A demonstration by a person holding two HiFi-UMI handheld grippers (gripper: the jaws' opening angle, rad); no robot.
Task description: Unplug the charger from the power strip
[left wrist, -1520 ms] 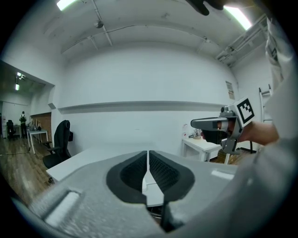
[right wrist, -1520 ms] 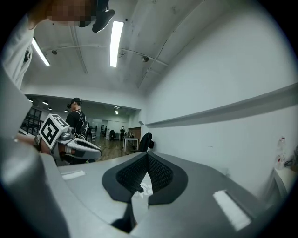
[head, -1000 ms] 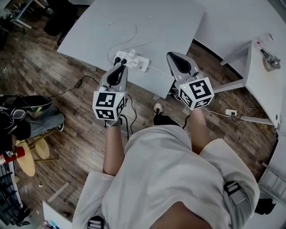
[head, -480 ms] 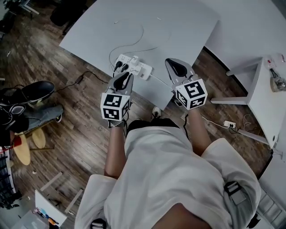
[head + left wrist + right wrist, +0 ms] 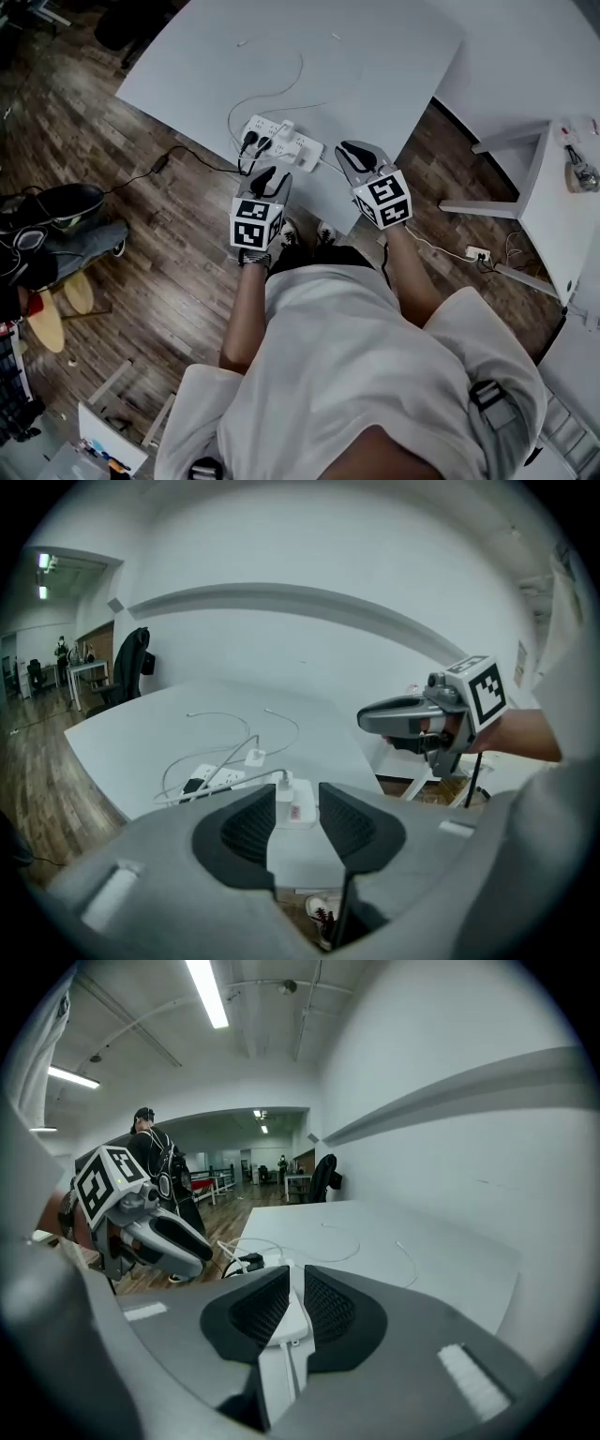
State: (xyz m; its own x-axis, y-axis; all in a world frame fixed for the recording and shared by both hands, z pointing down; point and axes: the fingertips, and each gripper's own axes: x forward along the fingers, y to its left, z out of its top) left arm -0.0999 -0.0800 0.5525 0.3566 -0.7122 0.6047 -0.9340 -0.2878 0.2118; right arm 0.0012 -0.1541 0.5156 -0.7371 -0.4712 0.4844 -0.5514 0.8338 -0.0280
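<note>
**Taking the charger by its body, not its cable**

A white table [image 5: 375, 56] fills the upper part of the head view, and the power strip [image 5: 305, 150] is laid close to its near edge. The left gripper [image 5: 267, 178] is held just short of the strip. Its jaws are opening and nothing is caught between them. The right gripper [image 5: 349, 152] is held near the strip's cabled end, its fingers narrowly apart and nothing pinched.

The white charger [image 5: 284, 785] is seated upright in the strip, beside two black plugs. It is judged to be light, rigid and smooth-sided, so it is best gripped squarely across its flat sides. Its thin cable [image 5: 227, 781] should not be pulled. The strip itself looks light enough to be dragged up with the charger, so it would probably need to be pinned down.
</note>
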